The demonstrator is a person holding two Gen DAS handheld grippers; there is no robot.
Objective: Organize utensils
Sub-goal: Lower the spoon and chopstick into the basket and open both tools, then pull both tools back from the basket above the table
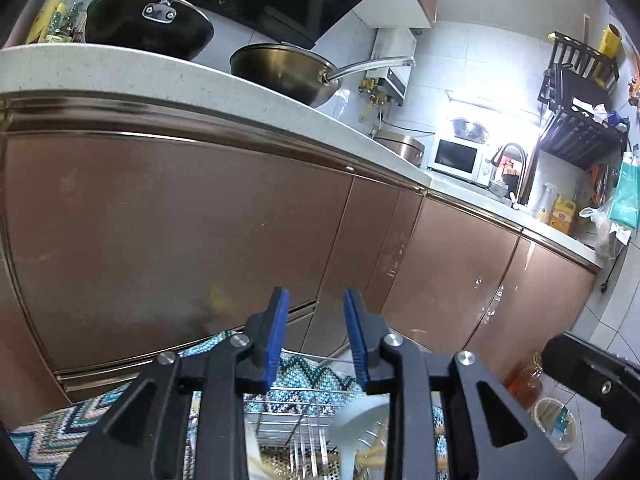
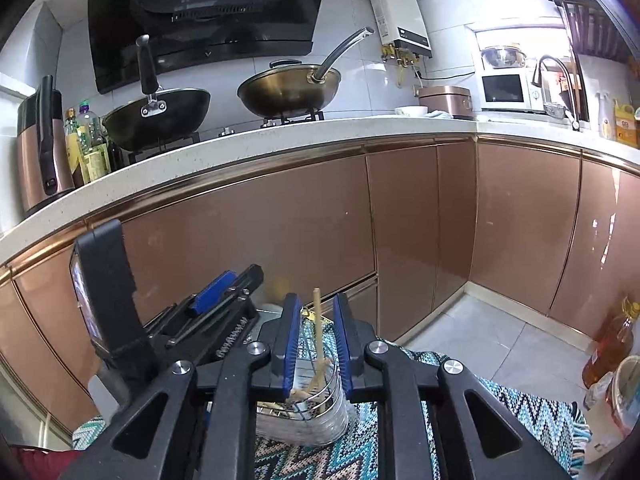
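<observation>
In the left wrist view, the left claw point(image 1: 316, 308) is seen released, its blue pads standing apart with nothing between them. Below it, a wire utensil rack point(image 1: 304, 412) is set on a zigzag-patterned mat point(image 1: 60, 432) on the floor. Inside the rack a white spoon point(image 1: 356, 428) is leaned, and pale wooden chopsticks point(image 1: 370, 456) are lying beside it; what else is held there is blurred and cannot be told for certain. Up on the counter point(image 1: 120, 76) a black pan point(image 1: 148, 28) and a brass-coloured wok point(image 1: 280, 72) are placed side by side. At the right edge an amber oil bottle point(image 1: 528, 384) and a lidded tub point(image 1: 554, 420) are found on the floor tiles.

In the right wrist view, the right claw point(image 2: 316, 312) is shown slightly parted. A single wooden chopstick point(image 2: 318, 328) is stood upright between the pads, apparently untouched by either, its lower end dropped into a round metal utensil holder point(image 2: 304, 416) on the mat. More chopsticks are lying slanted inside that holder. The left claw is seen at the left, just beside the holder. A copper-coloured kettle point(image 2: 40, 152) and several bottles point(image 2: 86, 144) are stood on the counter's left end.
</observation>
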